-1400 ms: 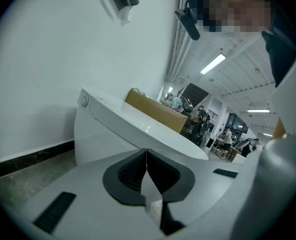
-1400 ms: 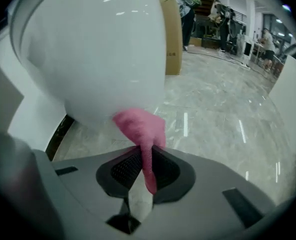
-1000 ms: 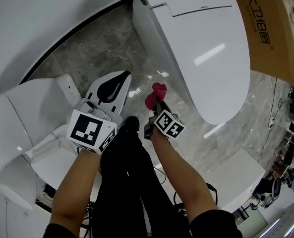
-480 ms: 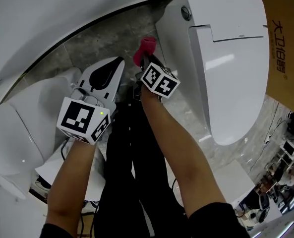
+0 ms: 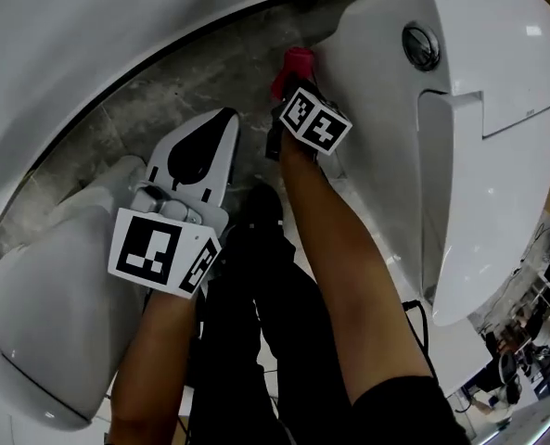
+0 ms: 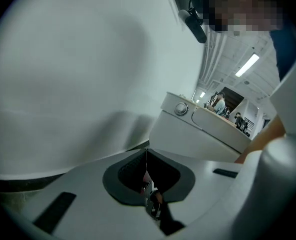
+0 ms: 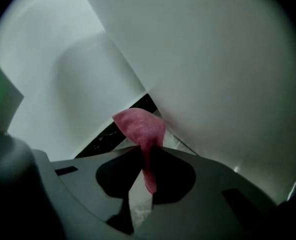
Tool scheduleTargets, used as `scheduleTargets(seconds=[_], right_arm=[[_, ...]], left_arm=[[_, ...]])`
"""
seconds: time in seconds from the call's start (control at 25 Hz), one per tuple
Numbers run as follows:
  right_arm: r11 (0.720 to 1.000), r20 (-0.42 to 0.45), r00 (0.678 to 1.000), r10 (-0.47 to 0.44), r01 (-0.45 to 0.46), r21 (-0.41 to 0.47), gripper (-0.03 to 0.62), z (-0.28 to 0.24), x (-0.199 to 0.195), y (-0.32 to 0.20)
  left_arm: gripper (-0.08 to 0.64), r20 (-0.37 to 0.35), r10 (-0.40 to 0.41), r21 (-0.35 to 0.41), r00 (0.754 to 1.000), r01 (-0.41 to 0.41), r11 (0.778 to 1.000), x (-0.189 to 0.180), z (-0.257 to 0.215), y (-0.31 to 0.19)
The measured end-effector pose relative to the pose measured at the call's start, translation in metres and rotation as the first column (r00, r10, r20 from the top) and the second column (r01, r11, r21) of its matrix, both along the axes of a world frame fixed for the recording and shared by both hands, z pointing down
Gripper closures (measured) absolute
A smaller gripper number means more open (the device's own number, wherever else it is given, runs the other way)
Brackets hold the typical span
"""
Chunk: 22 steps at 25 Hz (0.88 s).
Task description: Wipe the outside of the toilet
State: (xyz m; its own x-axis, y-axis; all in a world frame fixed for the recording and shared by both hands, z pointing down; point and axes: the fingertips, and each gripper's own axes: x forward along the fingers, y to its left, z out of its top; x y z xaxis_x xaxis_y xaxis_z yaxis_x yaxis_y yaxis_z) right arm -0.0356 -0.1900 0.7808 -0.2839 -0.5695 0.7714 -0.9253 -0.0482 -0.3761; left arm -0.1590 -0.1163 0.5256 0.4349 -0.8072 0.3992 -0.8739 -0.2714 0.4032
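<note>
Right gripper (image 7: 147, 156) pinches the cloth (image 7: 138, 125) (pink) right against the toilet (image 5: 377, 63). Left gripper (image 6: 147, 154) is squeezed closed, empty.

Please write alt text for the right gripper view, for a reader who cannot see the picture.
The right gripper is shut on a pink cloth, and the cloth's free end appears to touch the white side of the toilet. A strip of dark floor shows beyond the jaws.

no legible text, no brand, no numbers
</note>
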Motion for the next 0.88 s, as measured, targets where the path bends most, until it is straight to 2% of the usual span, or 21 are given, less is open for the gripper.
scheduleTargets(seconds=[0.16, 0.4, 0.52, 0.64, 0.88], right_arm=[[0.994, -0.006, 0.995, 0.104, -0.105, -0.019, 0.518, 0.031, 0.015, -0.015], [0.968, -0.045, 0.967, 0.252, -0.252, -0.001, 0.520, 0.042, 0.029, -0.032], [0.955, -0.042, 0.954, 0.296, -0.296, 0.002, 0.520, 0.040, 0.030, -0.032], [0.941, -0.038, 0.940, 0.338, -0.339, -0.007, 0.520, 0.038, 0.042, -0.017], [0.907, -0.066, 0.909, 0.412, -0.416, -0.063, 0.520, 0.042, 0.096, 0.053]], left_arm=[[0.545, 0.043, -0.002, -0.003, 0.999, 0.002, 1.000, -0.001, 0.032, -0.002], [0.545, 0.056, -0.010, -0.010, 0.998, 0.010, 1.000, -0.005, 0.042, 0.001], [0.545, 0.055, 0.001, -0.011, 0.998, 0.000, 1.000, -0.006, 0.041, 0.001], [0.545, 0.060, 0.034, 0.002, 0.998, -0.034, 0.999, 0.004, 0.034, 0.002], [0.545, 0.051, 0.096, 0.019, 0.994, -0.097, 0.995, 0.027, 0.015, 0.009]])
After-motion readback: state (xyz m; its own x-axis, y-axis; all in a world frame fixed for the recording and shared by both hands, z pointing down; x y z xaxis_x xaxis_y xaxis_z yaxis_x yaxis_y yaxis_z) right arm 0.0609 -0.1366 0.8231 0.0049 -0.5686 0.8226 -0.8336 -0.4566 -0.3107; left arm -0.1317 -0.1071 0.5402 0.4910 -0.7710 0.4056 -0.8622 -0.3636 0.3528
